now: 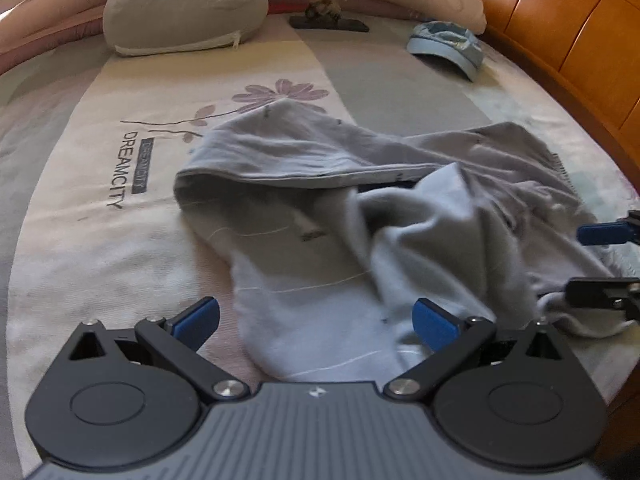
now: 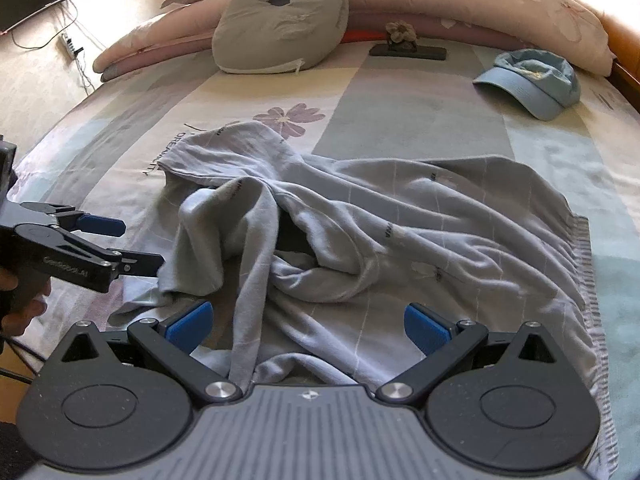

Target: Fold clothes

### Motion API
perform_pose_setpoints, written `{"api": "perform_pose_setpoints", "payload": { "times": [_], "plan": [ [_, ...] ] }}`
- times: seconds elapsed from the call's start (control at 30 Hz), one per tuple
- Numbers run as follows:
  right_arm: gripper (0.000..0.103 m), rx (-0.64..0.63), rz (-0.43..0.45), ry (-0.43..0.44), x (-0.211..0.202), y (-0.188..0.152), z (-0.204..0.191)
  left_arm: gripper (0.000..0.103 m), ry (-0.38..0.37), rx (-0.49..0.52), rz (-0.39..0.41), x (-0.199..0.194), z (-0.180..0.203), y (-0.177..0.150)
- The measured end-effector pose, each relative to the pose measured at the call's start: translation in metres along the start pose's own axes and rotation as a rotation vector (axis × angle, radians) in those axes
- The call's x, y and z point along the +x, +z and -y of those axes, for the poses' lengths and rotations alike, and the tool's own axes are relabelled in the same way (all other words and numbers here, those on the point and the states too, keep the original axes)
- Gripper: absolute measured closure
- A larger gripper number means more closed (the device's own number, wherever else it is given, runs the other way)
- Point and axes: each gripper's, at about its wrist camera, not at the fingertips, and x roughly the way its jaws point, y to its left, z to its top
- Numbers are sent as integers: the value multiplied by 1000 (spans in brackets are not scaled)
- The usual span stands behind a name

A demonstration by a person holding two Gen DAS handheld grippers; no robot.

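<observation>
Both grippers, left (image 1: pixel 316 320) and right (image 2: pixel 309 322), hover released over the garment (image 2: pixel 360 232), which lies rumpled on the bed (image 2: pixel 400 120). Step: spreading or mid-fold. Next grasp requires a free edge.

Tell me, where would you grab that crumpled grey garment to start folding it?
Probably by the ribbed hem of the grey garment, coming in from the right side of the bed. That edge lies flat and straight, fully exposed, whereas the middle is bunched into loose folds that give no clean edge. The right gripper is open and nearest that side; the left gripper is open too.
</observation>
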Motion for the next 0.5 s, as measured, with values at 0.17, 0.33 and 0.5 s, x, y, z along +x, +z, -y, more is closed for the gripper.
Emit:
{"api": "perform_pose_setpoints", "payload": {
  "times": [0.17,0.33,0.5],
  "plan": [
    [0,-17,0,18,1,3,-5,1,-8,53,-12,3,22,-6],
    [0,-37,9,98,-1,9,-18,1,8,33,25,-5,18,-3],
    [0,-56,19,179,-3,14,-32,1,137,-22,28,-15,-13,-6]
  ]
}}
